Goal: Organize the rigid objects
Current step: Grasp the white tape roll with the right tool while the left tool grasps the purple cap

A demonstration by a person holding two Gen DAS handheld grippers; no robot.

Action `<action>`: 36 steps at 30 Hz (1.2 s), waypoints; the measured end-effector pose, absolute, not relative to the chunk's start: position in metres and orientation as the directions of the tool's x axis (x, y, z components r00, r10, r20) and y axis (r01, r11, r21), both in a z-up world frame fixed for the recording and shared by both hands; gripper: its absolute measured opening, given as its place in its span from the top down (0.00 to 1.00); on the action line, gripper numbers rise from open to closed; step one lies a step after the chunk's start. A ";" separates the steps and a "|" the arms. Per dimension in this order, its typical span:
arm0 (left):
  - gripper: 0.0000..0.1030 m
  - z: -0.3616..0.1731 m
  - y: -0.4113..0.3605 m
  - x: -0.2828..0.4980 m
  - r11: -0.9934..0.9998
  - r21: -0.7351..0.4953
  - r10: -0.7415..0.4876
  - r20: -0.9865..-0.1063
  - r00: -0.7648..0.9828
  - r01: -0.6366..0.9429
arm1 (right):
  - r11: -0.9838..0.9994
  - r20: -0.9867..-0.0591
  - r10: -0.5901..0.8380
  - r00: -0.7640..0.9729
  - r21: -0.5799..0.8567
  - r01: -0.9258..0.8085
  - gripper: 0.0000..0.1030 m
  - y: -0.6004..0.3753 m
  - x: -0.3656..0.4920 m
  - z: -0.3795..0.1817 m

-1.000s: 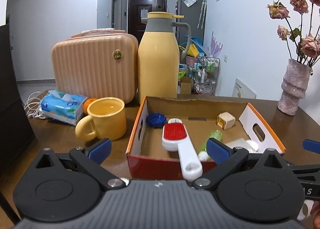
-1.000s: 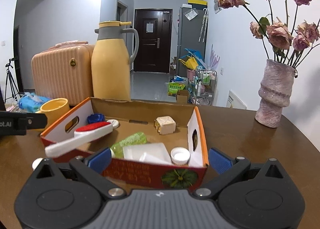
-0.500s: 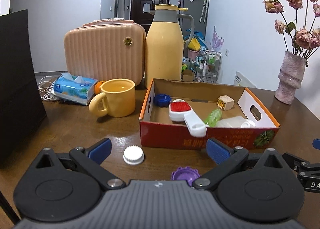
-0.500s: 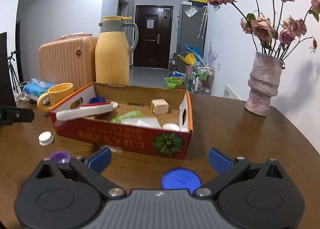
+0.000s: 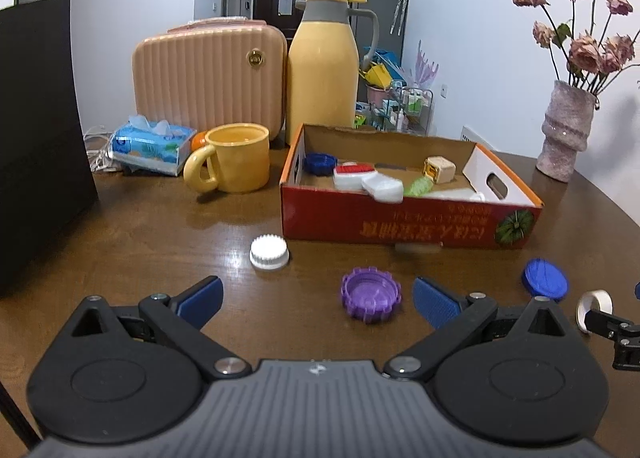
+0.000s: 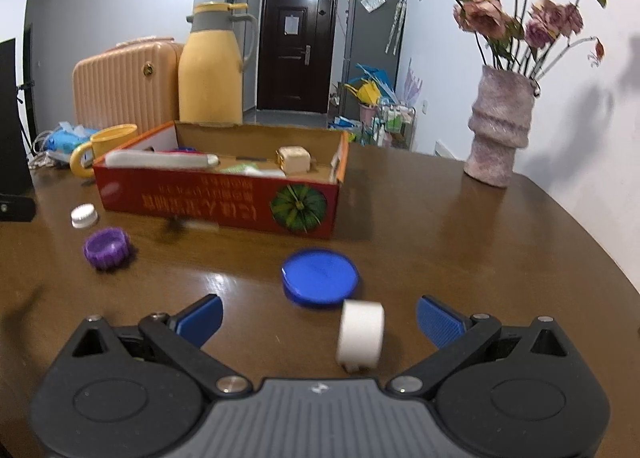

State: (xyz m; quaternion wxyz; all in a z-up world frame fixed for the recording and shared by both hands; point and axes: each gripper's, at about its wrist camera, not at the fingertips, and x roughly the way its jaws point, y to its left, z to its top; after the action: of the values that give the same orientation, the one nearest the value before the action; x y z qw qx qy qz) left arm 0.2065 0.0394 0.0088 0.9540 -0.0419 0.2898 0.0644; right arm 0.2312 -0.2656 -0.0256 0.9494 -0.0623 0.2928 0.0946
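A red cardboard box (image 5: 408, 218) (image 6: 224, 202) on the brown table holds a white and red brush (image 5: 368, 180), a blue cap (image 5: 320, 163), a beige cube (image 5: 439, 169) and a green item. In front of it lie a white cap (image 5: 269, 252) (image 6: 84, 215), a purple cap (image 5: 370, 294) (image 6: 107, 248), a blue lid (image 5: 545, 278) (image 6: 320, 276) and a white tape roll (image 5: 594, 304) (image 6: 360, 334). My left gripper (image 5: 316, 298) is open and empty, just short of the purple cap. My right gripper (image 6: 319, 318) is open; the tape roll stands between its fingers, untouched.
A yellow mug (image 5: 236, 157), tissue pack (image 5: 150, 144), peach case (image 5: 210, 76) and yellow thermos (image 5: 324, 66) stand behind the box to the left. A black panel (image 5: 38, 138) is at far left. A vase of dried roses (image 6: 500, 122) stands at the right.
Both grippers have pulled back from the box toward the near table edge. The caps, blue lid and tape roll have come into view in front of the box.
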 end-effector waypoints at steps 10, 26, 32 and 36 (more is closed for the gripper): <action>0.00 -0.011 0.045 0.189 0.989 -0.060 0.073 -0.585 0.808 -0.133 | 0.983 -0.600 0.122 0.791 -0.037 -0.179 0.01 -0.292 0.233 -0.047; 0.00 -0.019 0.047 0.197 0.989 -0.036 0.093 -0.605 0.791 -0.143 | 0.983 -0.623 0.168 0.764 0.049 -0.176 0.77 -0.295 0.278 -0.059; 0.00 -0.023 0.045 0.205 0.990 -0.022 0.096 -0.614 0.784 -0.138 | 0.982 -0.575 0.187 0.797 0.086 -0.169 0.77 -0.297 0.275 -0.061; 0.00 -0.025 0.043 0.212 0.991 -0.011 0.098 -0.619 0.779 -0.134 | 0.981 -0.543 0.196 0.817 0.111 -0.162 0.77 -0.301 0.273 -0.060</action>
State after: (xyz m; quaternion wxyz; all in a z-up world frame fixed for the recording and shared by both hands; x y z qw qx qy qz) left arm 0.2122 0.0426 -0.0253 0.9427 -0.0273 0.3267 0.0616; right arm 0.2732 -0.3013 -0.0602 0.9526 0.0297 0.2879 0.0940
